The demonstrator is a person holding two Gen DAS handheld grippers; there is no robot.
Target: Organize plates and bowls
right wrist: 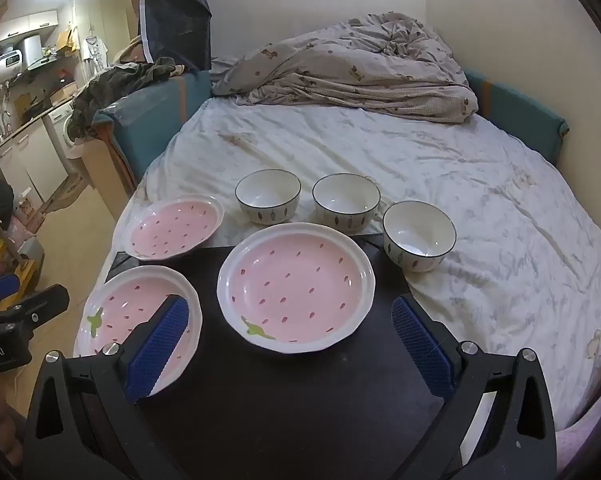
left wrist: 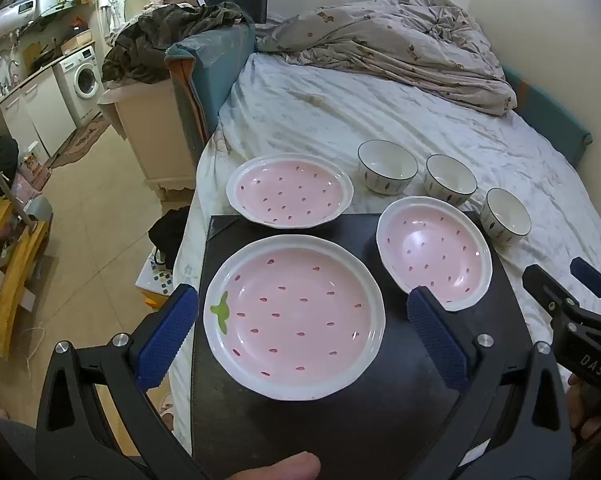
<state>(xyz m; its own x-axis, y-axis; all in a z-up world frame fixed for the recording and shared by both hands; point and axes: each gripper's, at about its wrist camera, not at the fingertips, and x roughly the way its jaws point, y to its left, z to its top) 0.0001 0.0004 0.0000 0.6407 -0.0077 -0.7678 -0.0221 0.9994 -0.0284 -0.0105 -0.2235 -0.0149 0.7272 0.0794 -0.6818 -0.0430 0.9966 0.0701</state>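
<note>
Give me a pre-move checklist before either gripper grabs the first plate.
1. Left gripper open: ok, jaws wide apart above the near plate.
2. Right gripper open: ok, holding nothing, the middle plate ahead of it.
3. Plates free to lift: ok, all three lie singly, nothing stacked in them.
4. Far plate support: not ok, it sits half on the black board, half on the sheet.
5. Bowls upright and empty: ok, three in a row on the bed.
6. Grippers apart from each other: ok.
</note>
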